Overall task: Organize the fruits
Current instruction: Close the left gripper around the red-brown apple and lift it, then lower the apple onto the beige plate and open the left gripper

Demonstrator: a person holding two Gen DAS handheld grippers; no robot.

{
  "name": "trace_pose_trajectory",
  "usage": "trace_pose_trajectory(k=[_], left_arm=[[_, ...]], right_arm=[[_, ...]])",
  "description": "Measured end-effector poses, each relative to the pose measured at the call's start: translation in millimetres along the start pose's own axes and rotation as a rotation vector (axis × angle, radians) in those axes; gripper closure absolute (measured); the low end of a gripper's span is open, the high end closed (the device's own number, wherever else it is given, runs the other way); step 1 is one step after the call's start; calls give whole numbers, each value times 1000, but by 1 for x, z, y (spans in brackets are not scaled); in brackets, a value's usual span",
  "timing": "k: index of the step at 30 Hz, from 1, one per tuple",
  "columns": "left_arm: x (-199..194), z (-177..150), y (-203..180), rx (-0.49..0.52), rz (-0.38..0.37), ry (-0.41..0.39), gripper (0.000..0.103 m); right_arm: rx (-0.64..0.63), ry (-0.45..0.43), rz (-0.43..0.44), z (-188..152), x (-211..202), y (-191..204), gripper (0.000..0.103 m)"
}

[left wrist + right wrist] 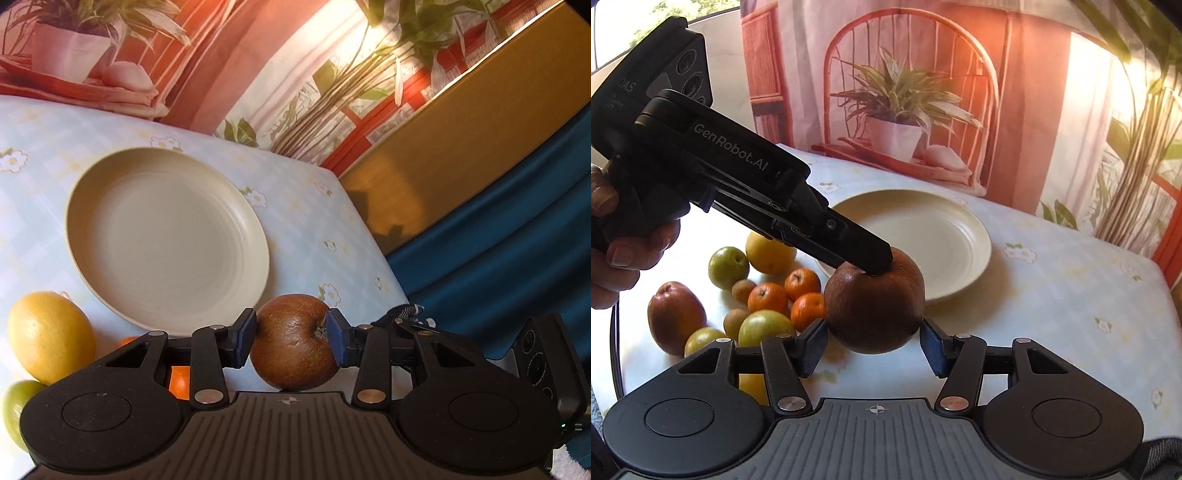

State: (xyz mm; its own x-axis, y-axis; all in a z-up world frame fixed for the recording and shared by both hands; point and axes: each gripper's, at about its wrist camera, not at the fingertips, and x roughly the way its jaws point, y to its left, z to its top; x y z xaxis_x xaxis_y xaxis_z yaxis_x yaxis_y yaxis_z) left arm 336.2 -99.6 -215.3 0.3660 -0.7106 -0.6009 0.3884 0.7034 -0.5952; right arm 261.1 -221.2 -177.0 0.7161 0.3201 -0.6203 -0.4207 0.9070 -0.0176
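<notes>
- Pale-blue flowered cloth covers the desk (1071, 295), which carries everything here. Its right half is bare cloth.
- Cream and empty, the plate (166, 236) lies mid-desk, the likely place for sorted fruit. From the right wrist view, its near rim passes behind the held fruit.
- Black, the left claw (293, 339) is clamped on the apple, one blue pad on each side. A hand (624, 240) grips its handle at the left of the right wrist view.
- The right claw (873, 347) sits low and close, its pads flanking the apple's lower sides. I cannot tell whether they press on it or only stand beside it.
- Brown and russet-skinned, the apple (291, 354) hangs between the left claw's pads, seemingly clear of the desk and just short of the plate.
  - Handling: it is probably firm, moderately heavy and dry-skinned, so not very slippery. The skin looks a little wrinkled, so a hard squeeze could bruise it.
  - Hold: the pads belong across the widest part, since the round flanks could roll out of a shallow pinch.
  - Direction: the stem dimple faces the claw's right pad and slightly towards the camera. The core axis therefore runs roughly sideways, from pad to pad. The fruit is near-round, with no marked long axis.
- A yellow lemon (50, 336) lies left of the plate, heading the waiting pile.
- Mandarins (767, 297) cluster near green fruits and small kiwis (743, 290), touching or just beside one another.
</notes>
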Motion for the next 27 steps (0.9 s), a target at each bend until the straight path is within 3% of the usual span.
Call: trace_pose_trajectory(k=[6,14,24,27], left_arm=[[-17,28,14,4,75,-67,59],[-16,57,43,-15,156,-63,59],[-11,65,73,-73,212,-57,59],[-7,63,74,-45,246,-56,58]], right_arm=[[-21,-29,36,40,35,6,52],[5,-8,56,71,95,7,52],[18,31,40,84,141,12,52],[44,14,40,87,146,10,52]])
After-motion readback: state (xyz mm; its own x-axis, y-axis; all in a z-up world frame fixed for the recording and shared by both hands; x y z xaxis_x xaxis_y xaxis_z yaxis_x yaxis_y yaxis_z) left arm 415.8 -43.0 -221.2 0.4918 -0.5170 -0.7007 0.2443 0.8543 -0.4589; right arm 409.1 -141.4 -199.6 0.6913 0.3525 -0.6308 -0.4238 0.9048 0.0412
